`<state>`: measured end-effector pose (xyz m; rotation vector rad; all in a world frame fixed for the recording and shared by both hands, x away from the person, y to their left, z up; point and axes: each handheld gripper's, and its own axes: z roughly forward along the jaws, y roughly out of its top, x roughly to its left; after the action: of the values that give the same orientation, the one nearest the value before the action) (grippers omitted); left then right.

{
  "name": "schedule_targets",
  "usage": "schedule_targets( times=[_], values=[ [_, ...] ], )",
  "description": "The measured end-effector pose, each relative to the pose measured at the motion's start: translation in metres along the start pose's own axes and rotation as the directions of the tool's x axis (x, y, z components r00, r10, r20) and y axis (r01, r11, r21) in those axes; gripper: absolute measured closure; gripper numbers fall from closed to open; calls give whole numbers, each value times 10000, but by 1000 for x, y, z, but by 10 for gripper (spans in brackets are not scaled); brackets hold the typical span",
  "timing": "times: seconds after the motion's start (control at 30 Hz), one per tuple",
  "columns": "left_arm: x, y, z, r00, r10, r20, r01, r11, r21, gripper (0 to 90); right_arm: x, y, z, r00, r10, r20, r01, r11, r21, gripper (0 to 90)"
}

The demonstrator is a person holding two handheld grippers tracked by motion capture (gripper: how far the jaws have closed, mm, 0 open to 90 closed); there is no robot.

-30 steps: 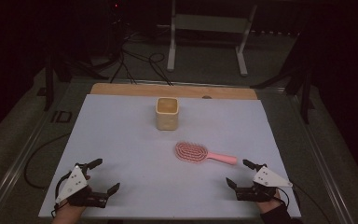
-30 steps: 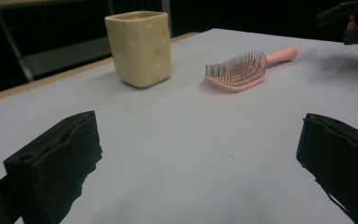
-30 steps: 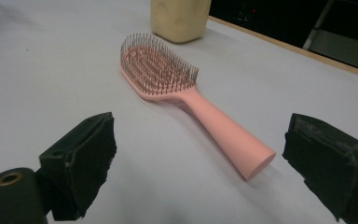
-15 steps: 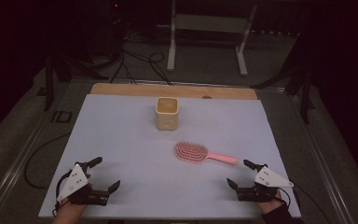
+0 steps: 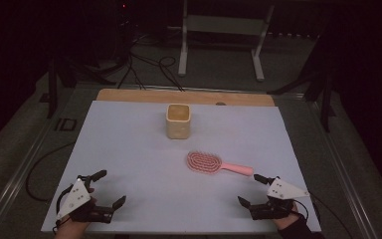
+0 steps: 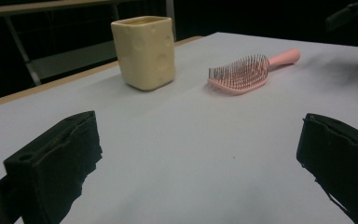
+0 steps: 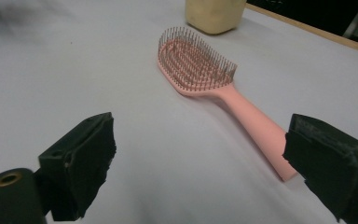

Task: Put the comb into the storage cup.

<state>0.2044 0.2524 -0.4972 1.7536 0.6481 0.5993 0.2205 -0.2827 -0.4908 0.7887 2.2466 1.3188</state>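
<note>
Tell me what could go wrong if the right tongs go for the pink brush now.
The hairbrush lies flat, bristles up, so the open right tongs may push its low handle along the table instead of gripping it. A shoved brush could slide toward the cup just behind.

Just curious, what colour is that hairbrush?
Pink hairbrush, clearest in the right gripper view.

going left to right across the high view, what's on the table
left gripper → cup → hairbrush → right gripper
</note>
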Motion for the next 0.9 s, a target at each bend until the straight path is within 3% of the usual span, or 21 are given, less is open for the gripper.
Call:
schedule_targets(
  times=[0.37, 0.9],
  values=[
    [-1, 0, 1, 10000, 5, 52, -6, 10000, 55, 0, 13, 26, -11, 9990, -320, -327, 311, 9992, -263, 80],
    [-1, 1, 0, 9999, -36, 103, 36, 10000, -2, 0, 4, 56, -19, 9978, -654, -140, 646, 9965, -536, 80]
  ],
)
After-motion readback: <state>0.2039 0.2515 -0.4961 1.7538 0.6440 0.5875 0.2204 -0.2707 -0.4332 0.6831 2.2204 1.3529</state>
